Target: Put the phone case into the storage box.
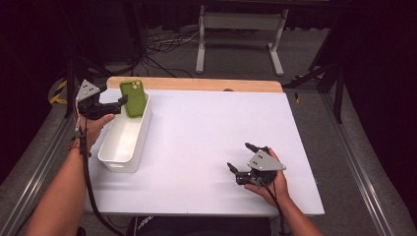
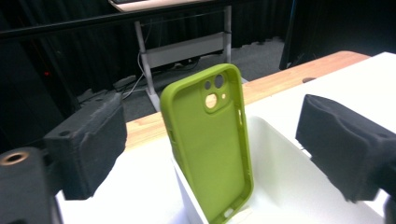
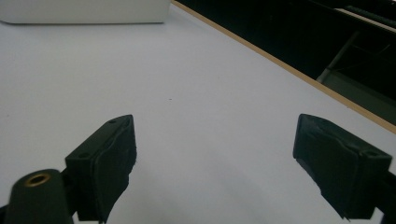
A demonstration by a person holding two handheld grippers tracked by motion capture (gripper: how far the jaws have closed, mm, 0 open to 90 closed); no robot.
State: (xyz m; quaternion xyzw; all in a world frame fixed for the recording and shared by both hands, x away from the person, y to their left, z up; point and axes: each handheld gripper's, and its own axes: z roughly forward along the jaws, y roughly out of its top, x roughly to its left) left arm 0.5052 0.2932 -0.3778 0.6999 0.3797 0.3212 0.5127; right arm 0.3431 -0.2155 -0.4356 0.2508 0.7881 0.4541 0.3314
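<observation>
Your green phone case (image 2: 208,144) stands propped inside the white bin (image 1: 114,156), placing apparently done; your left tongs (image 1: 119,102) gape wide around it, right tongs (image 1: 240,157) wide over the bench (image 1: 206,132).

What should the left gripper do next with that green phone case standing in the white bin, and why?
Probably draw the left gripper back and away. Its jaws stand wide open on either side of the green phone case, touching neither edge, and the case stands upright on its own, leaning at the far end of the white bin. It looks released, so pulling straight back should avoid knocking it over.
</observation>
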